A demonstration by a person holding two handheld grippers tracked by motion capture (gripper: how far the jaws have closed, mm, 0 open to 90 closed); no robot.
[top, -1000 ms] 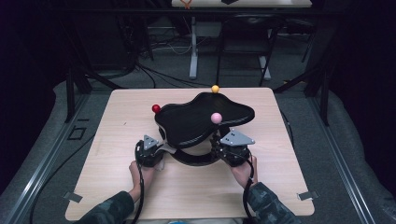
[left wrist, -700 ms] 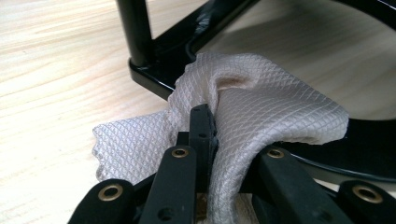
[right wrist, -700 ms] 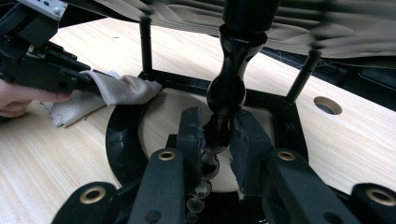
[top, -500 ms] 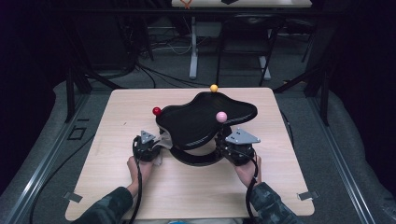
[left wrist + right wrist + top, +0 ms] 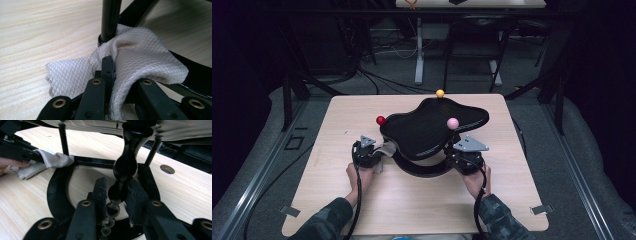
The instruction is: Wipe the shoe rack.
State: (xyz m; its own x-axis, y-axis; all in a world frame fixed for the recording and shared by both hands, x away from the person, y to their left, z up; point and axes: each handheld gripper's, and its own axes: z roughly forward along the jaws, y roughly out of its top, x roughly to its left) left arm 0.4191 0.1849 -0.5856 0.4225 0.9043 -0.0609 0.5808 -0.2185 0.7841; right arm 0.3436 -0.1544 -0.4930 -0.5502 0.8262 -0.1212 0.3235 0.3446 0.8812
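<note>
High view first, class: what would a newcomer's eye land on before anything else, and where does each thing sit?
A glossy black curved stand sits mid-table, with three balls at its edge: red on the left, yellow at the far side, pink on the right. At its near left the left gripper pinches a white cloth against a black post; the right gripper clamps a beaded black stem underneath.

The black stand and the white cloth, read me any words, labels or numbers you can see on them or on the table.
None: no readable text on the black stand, the white cloth, the wooden table or the coloured balls.
</note>
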